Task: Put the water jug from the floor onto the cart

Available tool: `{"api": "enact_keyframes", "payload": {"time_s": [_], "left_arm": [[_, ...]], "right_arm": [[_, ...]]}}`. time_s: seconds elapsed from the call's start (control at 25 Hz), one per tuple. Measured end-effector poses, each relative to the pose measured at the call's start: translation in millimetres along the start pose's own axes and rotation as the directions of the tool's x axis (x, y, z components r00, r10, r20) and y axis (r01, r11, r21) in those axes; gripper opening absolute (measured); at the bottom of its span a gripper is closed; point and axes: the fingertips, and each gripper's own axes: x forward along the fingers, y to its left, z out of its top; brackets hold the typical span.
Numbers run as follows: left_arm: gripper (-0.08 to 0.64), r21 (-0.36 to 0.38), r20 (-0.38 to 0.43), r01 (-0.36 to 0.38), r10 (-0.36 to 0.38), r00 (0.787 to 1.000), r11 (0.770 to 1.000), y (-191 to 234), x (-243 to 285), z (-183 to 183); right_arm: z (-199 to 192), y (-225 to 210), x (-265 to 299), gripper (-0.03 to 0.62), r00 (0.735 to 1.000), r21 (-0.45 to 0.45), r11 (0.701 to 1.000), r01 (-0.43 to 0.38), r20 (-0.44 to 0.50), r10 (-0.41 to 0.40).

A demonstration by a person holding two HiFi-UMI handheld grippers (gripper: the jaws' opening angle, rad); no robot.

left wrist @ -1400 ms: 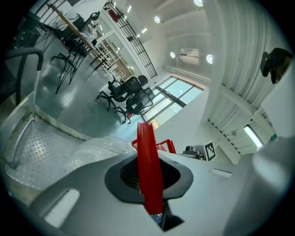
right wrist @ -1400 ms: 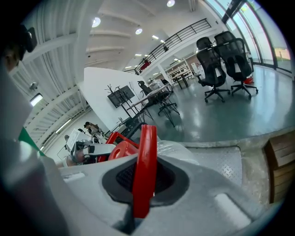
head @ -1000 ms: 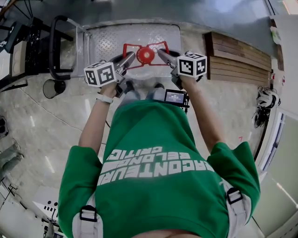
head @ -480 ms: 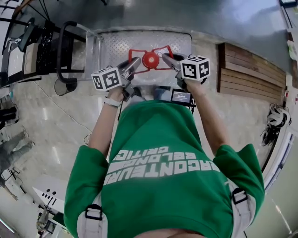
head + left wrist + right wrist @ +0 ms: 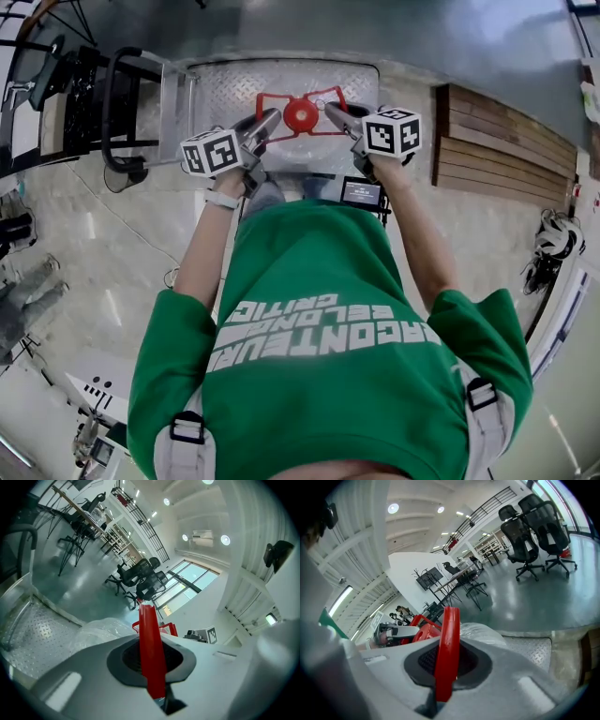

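Water jug point(image 5: 300, 114) carried further over cart point(image 5: 217, 86); left gripper point(image 5: 271, 118), right gripper point(image 5: 331, 110) clamp its handle point(image 5: 277, 97).

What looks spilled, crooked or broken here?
Nothing stands out. The clear plastic water jug is held by its red plastic handle frame, gripped by the left gripper and right gripper over the silver checker-plate metal cart; no spill shows.

Only readable thing is the white print on the green shirt point(image 5: 323, 375), awkward to read from the head view: "CRITIC", then something like "BELON…", then "…ACONTEUR". The little screen point(image 5: 361, 193) by the hands is too small to read.
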Motion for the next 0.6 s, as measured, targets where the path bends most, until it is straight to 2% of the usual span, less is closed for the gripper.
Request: {"api": "enact_keyframes", "payload": {"time_s": [0.2, 0.4, 0.6], "left_arm": [[0.040, -0.007, -0.055, 0.003, -0.004, 0.998, 1.000, 10, 12, 3], [0.040, 0.017, -0.064, -0.013, 0.014, 0.998, 1.000, 28, 17, 15], [0.040, -0.030, -0.095, -0.027, 0.024, 0.995, 0.999, 50, 26, 7]], "right_arm": [[1, -13, 8, 0.006, 1.000, 0.030, 0.999, 0.025, -0.002, -0.025], [4, -26, 24, 0.006, 0.999, 0.042, 0.998, 0.051, -0.022, -0.050], [-7, -43, 40, 0.006, 0.996, 0.069, 0.995, 0.076, -0.054, -0.073]]}}
